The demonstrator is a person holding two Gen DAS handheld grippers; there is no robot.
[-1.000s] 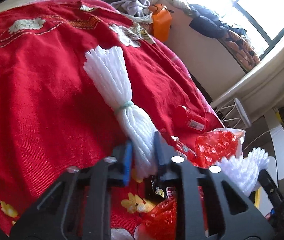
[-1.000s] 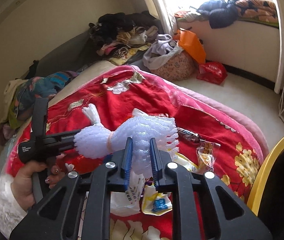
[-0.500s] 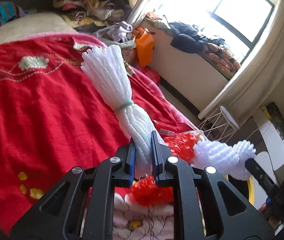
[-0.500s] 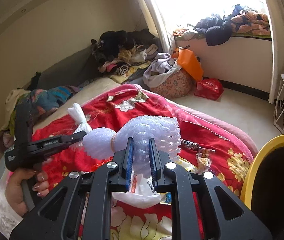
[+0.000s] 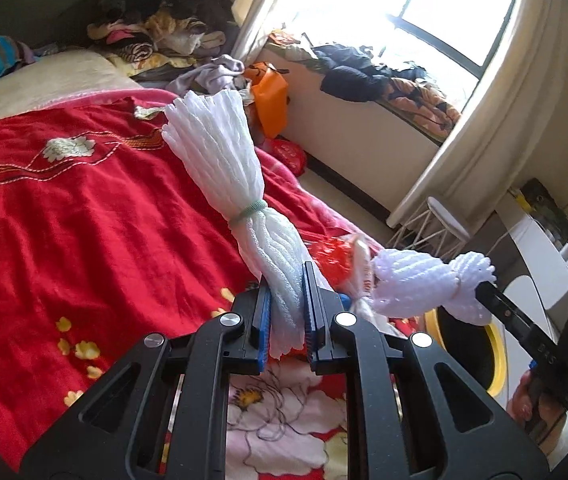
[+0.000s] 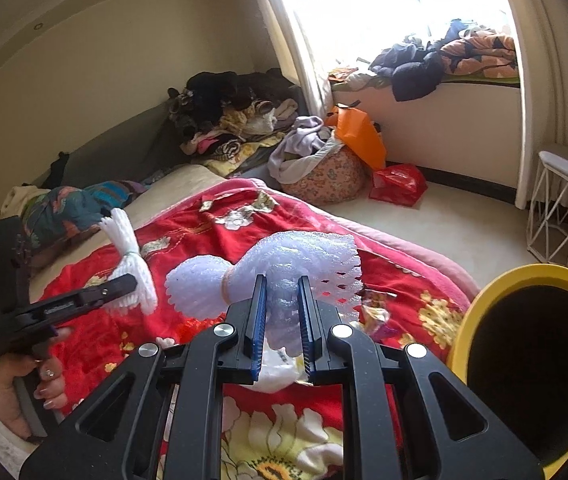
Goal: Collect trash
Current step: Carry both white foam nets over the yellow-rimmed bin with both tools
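My left gripper [image 5: 286, 280] is shut on a long white foam net bundle [image 5: 227, 172] tied with a green band, held above the red blanket [image 5: 83, 208]. My right gripper [image 6: 280, 284] is shut on a second white foam net bundle [image 6: 284, 264], tied with a band; it also shows in the left wrist view [image 5: 424, 288]. The left gripper and its bundle [image 6: 131, 264] show at the left of the right wrist view. A yellow-rimmed trash bin [image 6: 524, 360] stands at the right, beside the bed. Wrappers [image 6: 372, 312] and a red bag [image 5: 334, 258] lie on the blanket.
A white wire stool [image 6: 560, 208] stands by the wall. An orange bag [image 6: 358, 136], a red bag [image 6: 398, 184] and a floral basket of clothes [image 6: 324, 176] sit on the floor. Clothes are piled on the sofa [image 6: 235, 116].
Both grippers have lifted their foam bundles up off the blanket. The left jaws closed tight on their bundle. The yellow bin has come nearer in the right wrist view.
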